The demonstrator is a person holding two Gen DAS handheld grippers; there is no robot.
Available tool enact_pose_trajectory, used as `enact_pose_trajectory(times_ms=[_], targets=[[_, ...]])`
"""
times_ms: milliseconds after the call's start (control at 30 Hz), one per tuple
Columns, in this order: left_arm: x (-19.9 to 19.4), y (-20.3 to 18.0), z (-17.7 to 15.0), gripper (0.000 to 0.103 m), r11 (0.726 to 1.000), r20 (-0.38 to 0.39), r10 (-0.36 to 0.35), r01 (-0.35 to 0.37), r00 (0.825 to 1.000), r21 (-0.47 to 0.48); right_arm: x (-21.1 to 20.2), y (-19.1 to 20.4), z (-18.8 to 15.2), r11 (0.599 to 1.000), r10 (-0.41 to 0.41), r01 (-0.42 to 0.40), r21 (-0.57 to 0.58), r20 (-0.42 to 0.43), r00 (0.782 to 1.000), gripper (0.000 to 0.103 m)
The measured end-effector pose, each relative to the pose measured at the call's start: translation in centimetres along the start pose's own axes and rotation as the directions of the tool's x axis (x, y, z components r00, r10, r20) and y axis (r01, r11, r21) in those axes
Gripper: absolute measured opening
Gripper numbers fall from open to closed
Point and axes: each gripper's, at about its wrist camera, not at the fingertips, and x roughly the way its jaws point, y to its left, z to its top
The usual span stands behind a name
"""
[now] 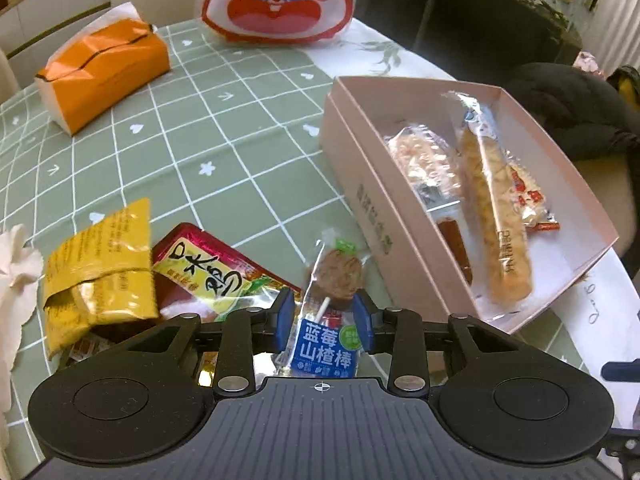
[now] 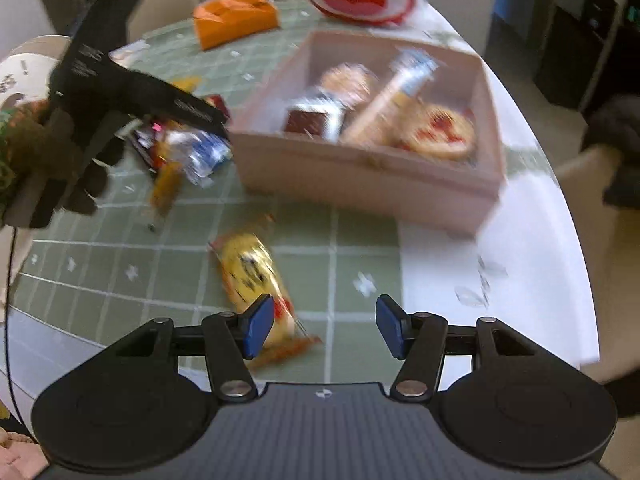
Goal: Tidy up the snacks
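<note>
Bare green tablecloth [image 1: 240,148] between tissue pack [image 1: 104,76] and pink box [image 1: 360,152].

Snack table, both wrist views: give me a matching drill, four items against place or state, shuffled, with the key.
Items
1. blue-label lollipop pack
2. long biscuit stick
3. yellow snack pack
4. orange tissue pack

Places or states
A. lying inside the pink box
B. on the green cloth at the far side, near the rabbit bag
C. clamped in the left claw
D. on the cloth just ahead of the open right claw

Pairs: 1-C, 2-A, 3-D, 4-B
</note>
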Motion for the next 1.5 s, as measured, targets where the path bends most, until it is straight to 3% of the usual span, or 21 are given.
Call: enact_pose_trajectory(times_ms=[167, 633, 733, 933, 1033, 1167, 1333, 1500], targets=[[-1.1, 0.1, -1.6, 0.022, 1.000, -0.026, -0.024, 0.024, 0.999, -0.003, 0.5, -1.2, -0.9, 0.997, 0.017, -0.015, 0.079, -0.023, 1.000, 0.057], [-6.8, 0.8, -11.4, 0.021, 0.973, -0.018, -0.121, 0.115, 0.993, -0.199, 2.9, 3.6, 3.9, 0.996, 0.086, -0.086, 0.007, 0.045, 0.995, 0.058], [-8.5, 1.3, -12.8, 0.021, 0.956, 0.022, -0.120, 0.122, 0.993, -0.268, 4.8, 4.3, 6.4, 0.991, 0.126, -0.127, 0.035, 0.026, 0.992, 0.058], [-12.4, 3.7, -15.6, 0.021, 0.891, 0.102, -0.072, 0.110, 0.992, -0.441, 8.8, 6.0, 9.8, 0.933, 0.270, -0.259, 0.251, -0.009, 0.963, 0.058], [-13.8, 4.7, -17.1, 0.021, 0.869, 0.107, -0.050, 0.096, 0.993, -0.486, 10.4, 7.9, 10.3, 0.942, 0.235, -0.232, 0.242, 0.017, 0.972, 0.058], [-14.6, 5.7, -19.1, 0.021, 0.839, 0.100, -0.036, 0.084, 0.994, -0.537, 11.1, 10.6, 10.6, 0.982, 0.109, -0.117, 0.145, 0.061, 0.992, 0.058], [-14.2, 6.7, -20.5, 0.021, 0.816, 0.078, -0.040, 0.078, 0.996, -0.572, 10.0, 12.3, 9.9, 0.997, 0.072, -0.071, -0.016, 0.089, 0.993, 0.022], [-13.0, 6.6, -19.4, 0.021, 0.834, 0.089, -0.092, 0.126, 0.992, -0.537, 7.7, 12.0, 6.9, 0.988, 0.112, -0.105, -0.113, 0.057, 0.992, 0.008]])
